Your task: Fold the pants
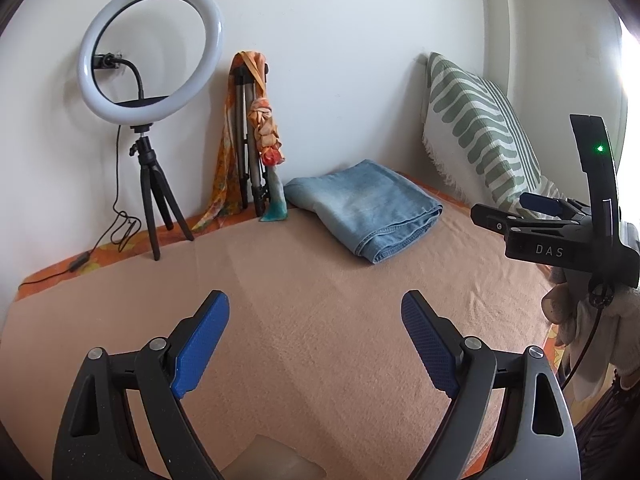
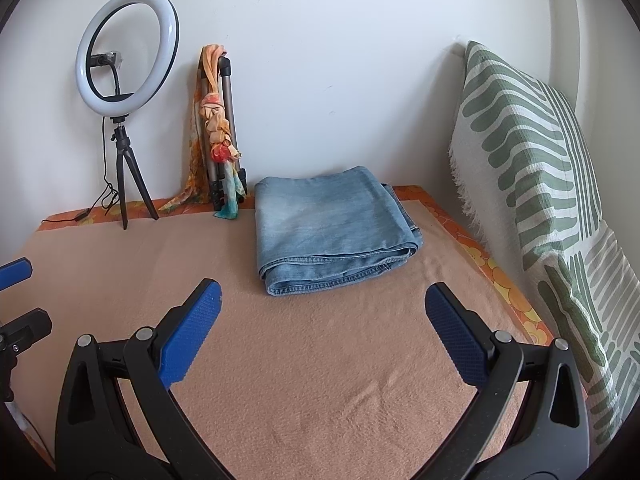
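Note:
A pair of light blue jeans (image 1: 368, 210) lies folded into a compact stack at the far side of the peach blanket (image 1: 300, 320), close to the wall. It also shows in the right wrist view (image 2: 332, 228). My left gripper (image 1: 316, 336) is open and empty, held above the blanket well short of the jeans. My right gripper (image 2: 324, 328) is open and empty, a short way in front of the jeans' hem edge. The right gripper's body also shows at the right edge of the left wrist view (image 1: 560, 236).
A ring light on a small black tripod (image 1: 150, 80) stands at the back left, its cable trailing over the blanket edge. A folded tripod draped with an orange scarf (image 1: 256, 132) leans on the wall. A green-striped pillow (image 2: 540, 184) lines the right side.

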### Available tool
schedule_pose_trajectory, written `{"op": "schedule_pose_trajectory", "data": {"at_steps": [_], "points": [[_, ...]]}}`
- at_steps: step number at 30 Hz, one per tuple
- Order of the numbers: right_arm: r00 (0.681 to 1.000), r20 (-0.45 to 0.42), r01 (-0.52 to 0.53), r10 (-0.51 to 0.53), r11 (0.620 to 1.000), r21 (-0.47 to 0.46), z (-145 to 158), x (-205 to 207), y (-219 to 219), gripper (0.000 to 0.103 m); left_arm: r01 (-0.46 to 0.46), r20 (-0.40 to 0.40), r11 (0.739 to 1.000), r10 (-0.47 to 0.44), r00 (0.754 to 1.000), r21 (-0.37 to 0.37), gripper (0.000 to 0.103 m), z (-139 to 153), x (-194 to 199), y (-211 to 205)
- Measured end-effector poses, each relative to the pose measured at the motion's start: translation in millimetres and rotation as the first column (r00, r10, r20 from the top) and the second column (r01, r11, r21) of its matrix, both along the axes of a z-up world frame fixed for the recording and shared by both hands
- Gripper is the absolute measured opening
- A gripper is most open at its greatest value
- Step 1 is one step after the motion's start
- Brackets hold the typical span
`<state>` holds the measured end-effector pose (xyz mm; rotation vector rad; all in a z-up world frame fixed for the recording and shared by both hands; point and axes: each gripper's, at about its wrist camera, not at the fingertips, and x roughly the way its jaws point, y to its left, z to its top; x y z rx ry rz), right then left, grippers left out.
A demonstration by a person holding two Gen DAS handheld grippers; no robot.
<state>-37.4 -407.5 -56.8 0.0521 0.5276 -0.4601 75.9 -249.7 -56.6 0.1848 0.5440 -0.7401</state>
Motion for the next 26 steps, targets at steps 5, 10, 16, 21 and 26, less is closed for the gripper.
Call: {"op": "schedule_pose_trajectory", "data": {"at_steps": [5,10,16,21,26], "points": [[1.000,-0.005,-0.005,0.005,1.000,0.001,-2.6,1.0,0.1,0.103,0.000,-0.005,1.000,0.000,1.000,0.004,0.088,-0.6,0.7,0.1],[1.000,-0.005,-0.005,0.005,1.000,0.002,-2.6,0.7,0.7,0.103,-0.017,0.007,1.000,0.017,1.000,-0.003,0.103,0.7,-0.2,2.6],[1.000,-0.011,-0.013,0.013,1.000,0.003,-5.0,1.7,1.4,0.103,-0.010,0.002,1.000,0.010,1.000,-0.006,0.103,0.4,1.2,3.2],[1.000,-0.015,-0.021,0.021,1.000,0.002,-6.0,2.8,1.9,0.103,-0.011,0.002,1.000,0.011,1.000,-0.004,0.103,0.0,1.1,3.2],[0.999,-0.019,-0.027,0.027,1.000,0.005,-6.2,4.3,0.5,0.103,-0.013,0.011,1.000,0.013,1.000,-0.005,0.103,0.3,0.2,3.8]]}}
